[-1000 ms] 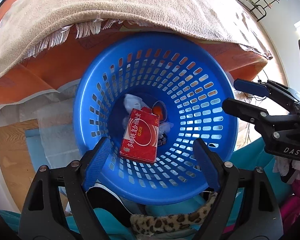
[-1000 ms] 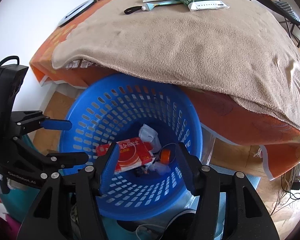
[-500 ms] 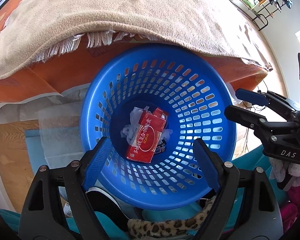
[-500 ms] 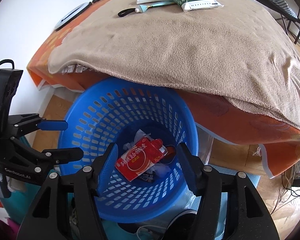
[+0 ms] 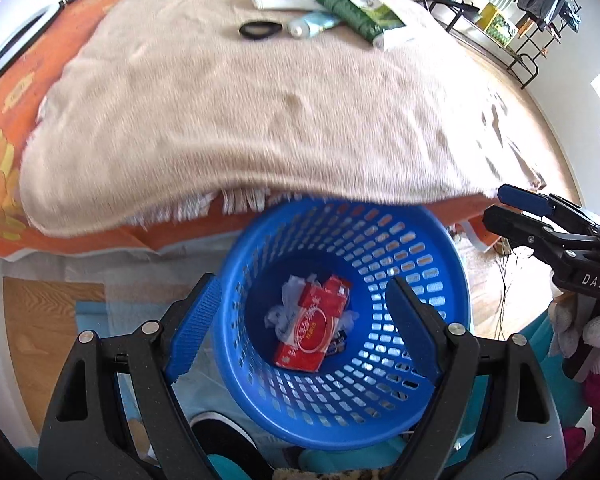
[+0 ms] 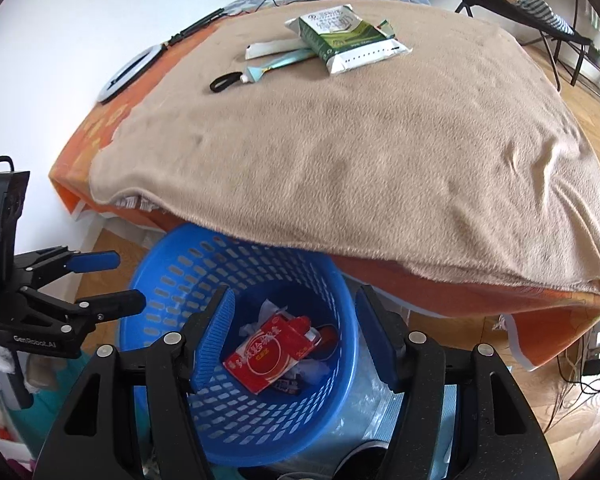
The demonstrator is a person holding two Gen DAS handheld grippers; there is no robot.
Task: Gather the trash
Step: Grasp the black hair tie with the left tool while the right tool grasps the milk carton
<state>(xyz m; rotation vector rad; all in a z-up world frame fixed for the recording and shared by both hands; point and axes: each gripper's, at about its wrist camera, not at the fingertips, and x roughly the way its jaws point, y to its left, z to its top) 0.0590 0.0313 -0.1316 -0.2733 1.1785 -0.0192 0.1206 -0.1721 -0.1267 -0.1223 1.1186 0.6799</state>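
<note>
Looking from largest down, I see the bed with its tan blanket, then the blue basket beside it holding a red carton. My left claw gapes wide, empty; my right claw has just been opening, nothing between. The green packet on the blanket looks light, soft, crinkly; I'd pinch its sealed edge.

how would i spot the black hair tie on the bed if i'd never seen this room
Start at the tan blanket spread over the bed, and look to its far end, where a green and white packet lies with two tubes. The hair tie is the small black loop by the cap of the pale blue tube, the only dark, ring-shaped thing in that cluster.
</note>
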